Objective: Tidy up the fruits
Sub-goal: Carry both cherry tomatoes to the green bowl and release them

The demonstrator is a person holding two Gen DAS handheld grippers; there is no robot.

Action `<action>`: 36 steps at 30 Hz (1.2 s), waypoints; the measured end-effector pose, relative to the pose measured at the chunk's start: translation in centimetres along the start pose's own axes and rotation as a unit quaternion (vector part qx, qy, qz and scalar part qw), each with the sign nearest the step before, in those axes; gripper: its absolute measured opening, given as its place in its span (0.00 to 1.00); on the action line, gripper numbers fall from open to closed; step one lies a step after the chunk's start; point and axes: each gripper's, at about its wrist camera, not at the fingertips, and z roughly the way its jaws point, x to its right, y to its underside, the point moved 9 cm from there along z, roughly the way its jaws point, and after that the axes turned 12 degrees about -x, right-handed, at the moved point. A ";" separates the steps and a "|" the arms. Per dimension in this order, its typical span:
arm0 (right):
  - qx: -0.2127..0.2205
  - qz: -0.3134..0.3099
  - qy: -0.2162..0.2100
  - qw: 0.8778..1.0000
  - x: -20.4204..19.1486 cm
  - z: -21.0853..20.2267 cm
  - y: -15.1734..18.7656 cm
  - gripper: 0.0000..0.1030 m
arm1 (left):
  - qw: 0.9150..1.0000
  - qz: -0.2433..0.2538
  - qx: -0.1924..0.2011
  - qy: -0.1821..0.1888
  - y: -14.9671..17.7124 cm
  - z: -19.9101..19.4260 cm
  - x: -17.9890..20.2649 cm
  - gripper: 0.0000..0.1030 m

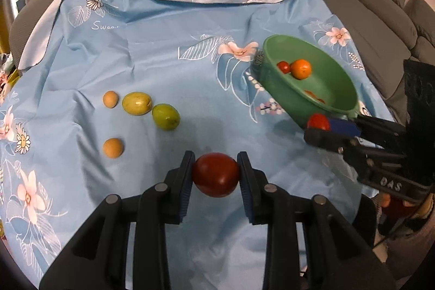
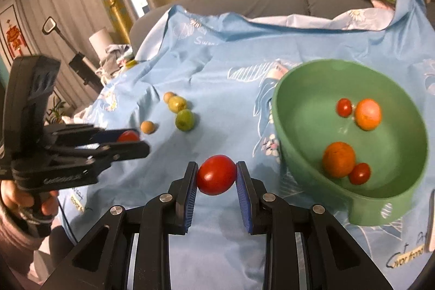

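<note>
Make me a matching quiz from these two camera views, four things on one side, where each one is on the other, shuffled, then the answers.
Things
1. left gripper
2. oranges
3. green fruits
4. green bowl

Places or states
A. loose on the blue cloth
B. resting on the cloth at the right, holding fruit
C. shut on a red tomato
D. lying inside the bowl

Pairs: 1-C, 2-D, 3-A, 4-B
</note>
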 end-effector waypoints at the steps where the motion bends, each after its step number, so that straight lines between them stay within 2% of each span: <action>1: 0.005 0.001 0.002 1.000 0.1 -0.5 0.1 0.29 | 1.000 0.002 0.003 0.002 0.0 -0.3 0.3 0.30; 9: 0.038 0.023 0.031 0.999 2.2 -3.3 -0.3 0.29 | 0.999 0.038 0.019 0.023 -2.0 -1.3 4.4 0.30; 18: 0.071 0.071 0.076 0.992 7.3 -5.9 -0.4 0.29 | 0.993 0.098 0.033 0.053 -5.9 -0.7 10.5 0.30; 26: 0.071 0.102 0.099 0.987 10.6 -5.9 -0.3 0.29 | 0.989 0.131 0.013 0.065 -8.4 2.8 14.0 0.31; 36: 0.053 0.115 0.104 0.986 12.4 -4.3 -0.1 0.29 | 0.989 0.137 -0.021 0.043 -8.9 6.5 14.1 0.31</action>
